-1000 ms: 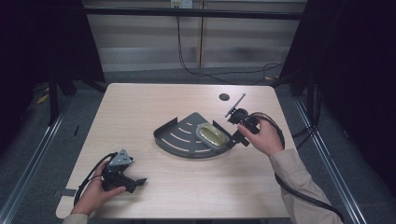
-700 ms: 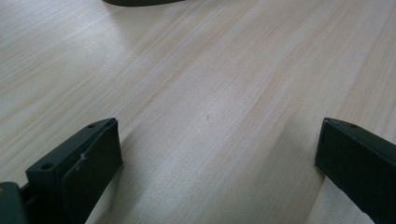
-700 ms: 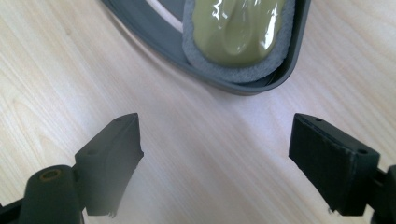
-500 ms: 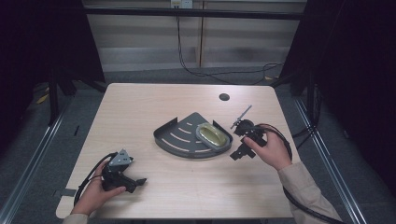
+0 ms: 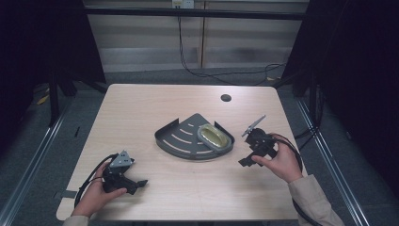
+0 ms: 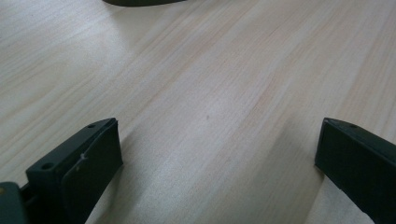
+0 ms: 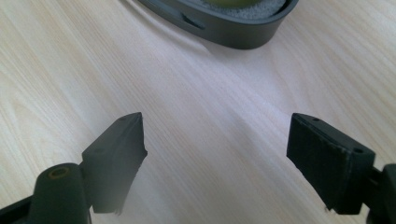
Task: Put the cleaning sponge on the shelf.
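A dark grey quarter-round tray (image 5: 181,141) lies in the middle of the wooden table. A yellow-green oval piece (image 5: 214,135) rests at its right end. My right gripper (image 5: 248,158) is held just right of the tray, open and holding nothing. In the right gripper view its jaws (image 7: 217,128) stand wide apart over bare wood, short of the tray's rim (image 7: 224,32). My left gripper (image 5: 136,183) sits near the front left of the table, open, well clear of the tray. The left gripper view shows its jaws (image 6: 217,135) spread over bare wood, with the tray's edge (image 6: 140,2) at the top.
A small round hole (image 5: 226,98) marks the table's far right part. Black cables (image 5: 211,73) trail on the floor behind the table. Metal rails (image 5: 42,146) run along both sides. Bare wood lies between the tray and the front edge.
My right gripper has drawn back from the tray's right end, moving right and toward the person. The left gripper has stayed where it was.
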A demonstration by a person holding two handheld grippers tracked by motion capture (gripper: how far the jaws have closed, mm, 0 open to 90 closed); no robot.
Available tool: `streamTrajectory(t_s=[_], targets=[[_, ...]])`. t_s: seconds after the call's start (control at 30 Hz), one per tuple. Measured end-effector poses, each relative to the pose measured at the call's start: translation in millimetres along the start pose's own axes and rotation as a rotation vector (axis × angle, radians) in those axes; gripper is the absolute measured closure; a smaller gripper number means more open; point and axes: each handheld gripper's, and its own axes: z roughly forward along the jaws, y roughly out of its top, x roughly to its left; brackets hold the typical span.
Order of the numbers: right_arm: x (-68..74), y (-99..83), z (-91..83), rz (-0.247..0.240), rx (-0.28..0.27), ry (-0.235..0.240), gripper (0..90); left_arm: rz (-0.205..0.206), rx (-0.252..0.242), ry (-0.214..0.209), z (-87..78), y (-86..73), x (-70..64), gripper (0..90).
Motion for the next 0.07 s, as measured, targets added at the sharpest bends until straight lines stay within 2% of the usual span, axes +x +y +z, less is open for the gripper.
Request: streamTrajectory(t_s=[0.07], targets=[[0.9,-1.1,1.1,-0.004,0.004,-0.004,18.6,0.000,0.000,0.001,0.0,0.0,-0.1,0.1]])
